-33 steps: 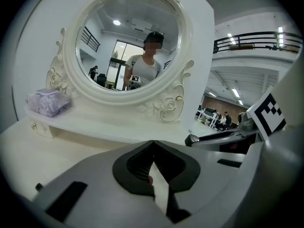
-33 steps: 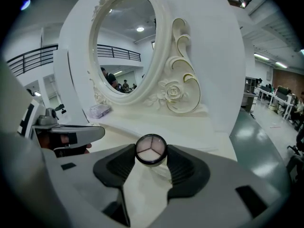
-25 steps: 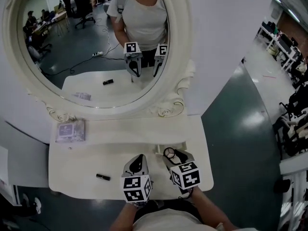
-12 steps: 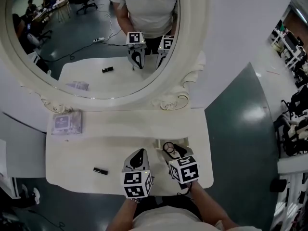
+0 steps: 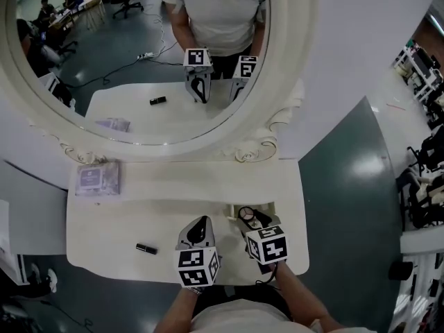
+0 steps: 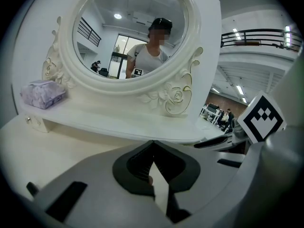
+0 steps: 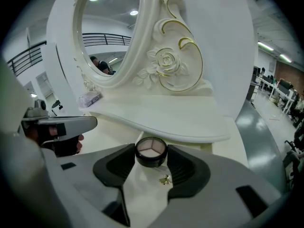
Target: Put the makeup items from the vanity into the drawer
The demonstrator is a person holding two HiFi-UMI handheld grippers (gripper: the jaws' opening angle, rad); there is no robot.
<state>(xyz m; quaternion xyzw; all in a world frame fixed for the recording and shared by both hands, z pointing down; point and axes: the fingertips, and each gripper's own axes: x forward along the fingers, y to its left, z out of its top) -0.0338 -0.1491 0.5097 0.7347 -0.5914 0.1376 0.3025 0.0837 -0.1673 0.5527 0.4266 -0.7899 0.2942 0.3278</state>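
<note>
A round black compact (image 7: 151, 149) with pale pink pans is clamped between the pads of my right gripper (image 7: 151, 155). In the head view this gripper (image 5: 247, 219) holds the compact (image 5: 245, 214) over the right front of the white vanity top (image 5: 111, 220), just in front of the raised shelf (image 5: 180, 179). A small gold knob (image 7: 165, 179) shows right under the compact. My left gripper (image 5: 201, 223) hovers beside it, with its jaws (image 6: 153, 144) meeting at the tips and nothing between them. A small black makeup stick (image 5: 146, 248) lies at the front left.
A purple tissue pack (image 5: 97, 179) rests on the left end of the shelf. The oval mirror (image 5: 149, 54) with its carved rose frame (image 5: 246, 155) rises behind it and reflects both grippers. The vanity's front edge is just beneath the grippers; grey floor (image 5: 347, 186) lies to the right.
The head view has shifted a little. Both grippers stay at the front of the vanity, and the compact remains in the right one.
</note>
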